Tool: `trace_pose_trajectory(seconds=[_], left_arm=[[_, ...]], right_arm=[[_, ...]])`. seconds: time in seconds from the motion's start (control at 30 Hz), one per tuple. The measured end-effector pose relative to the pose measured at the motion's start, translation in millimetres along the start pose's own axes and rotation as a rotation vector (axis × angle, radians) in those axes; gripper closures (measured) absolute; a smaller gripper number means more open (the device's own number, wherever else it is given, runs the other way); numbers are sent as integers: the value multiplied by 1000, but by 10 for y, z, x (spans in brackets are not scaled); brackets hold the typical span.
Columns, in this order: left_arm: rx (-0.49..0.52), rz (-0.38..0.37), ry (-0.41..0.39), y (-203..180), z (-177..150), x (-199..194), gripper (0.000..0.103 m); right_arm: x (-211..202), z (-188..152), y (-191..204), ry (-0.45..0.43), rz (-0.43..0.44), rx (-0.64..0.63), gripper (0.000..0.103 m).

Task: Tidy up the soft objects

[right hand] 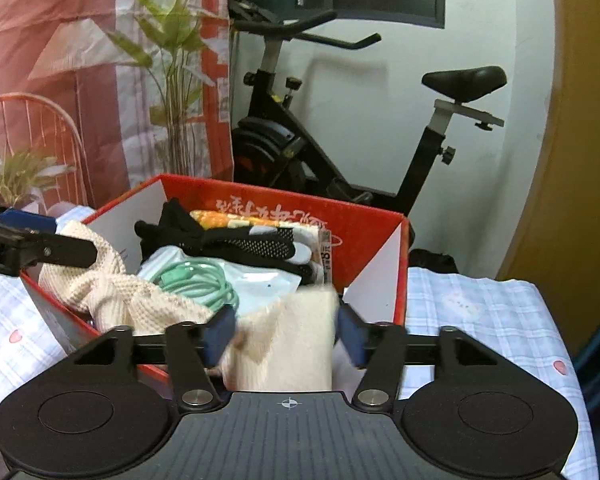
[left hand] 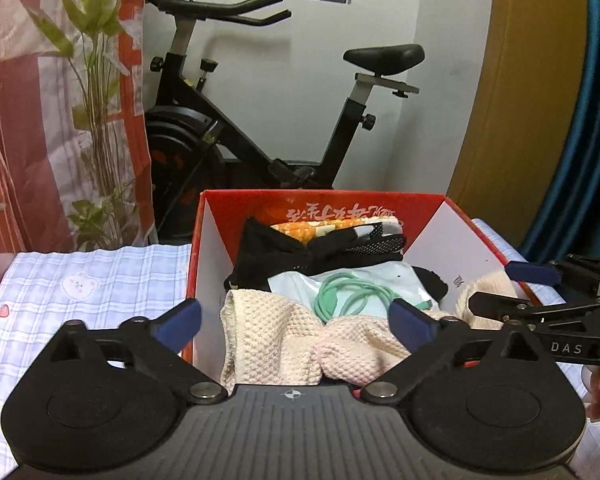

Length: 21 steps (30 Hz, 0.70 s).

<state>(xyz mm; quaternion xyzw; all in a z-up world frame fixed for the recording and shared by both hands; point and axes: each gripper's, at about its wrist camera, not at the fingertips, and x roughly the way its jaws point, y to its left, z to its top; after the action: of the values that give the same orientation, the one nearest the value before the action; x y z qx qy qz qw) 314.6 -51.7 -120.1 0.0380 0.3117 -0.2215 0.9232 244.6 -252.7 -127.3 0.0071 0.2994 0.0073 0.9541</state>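
Stowing cream knit cloth (left hand: 284, 340) into red box (left hand: 324, 200). Left gripper (left hand: 296, 320) spread wide, empty. Right gripper (right hand: 284, 334) parted around cloth, pads apparently clear. Next: tuck overhanging end inside.

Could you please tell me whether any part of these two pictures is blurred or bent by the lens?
Right wrist view: the cream cloth between the right gripper fingers is smeared by motion, while the red box stays sharp. Left wrist view: nothing smeared; the knitted cloth shows its weave. Both views: fisheye bowing curves the yellow door edge.
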Motion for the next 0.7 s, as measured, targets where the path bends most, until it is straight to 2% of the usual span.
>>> trace_pose_trajectory(seconds=[0.17,0.27,0.53,0.7], left_arm=[[-12,29,12,-11,-26,-46,0],[-39,50,-5,12,-50,-114,0],[-104,63,-79,74,-50,-445,0],[-113,106,-120,46,-31,-671,0]], right_arm=[[-121,11,6,-31,-36,10,10],[-197,23,3,-50,-45,26,0],[-455,43,2,-99,-40,95,0],[-636,79,47,-112,-65,127,0]])
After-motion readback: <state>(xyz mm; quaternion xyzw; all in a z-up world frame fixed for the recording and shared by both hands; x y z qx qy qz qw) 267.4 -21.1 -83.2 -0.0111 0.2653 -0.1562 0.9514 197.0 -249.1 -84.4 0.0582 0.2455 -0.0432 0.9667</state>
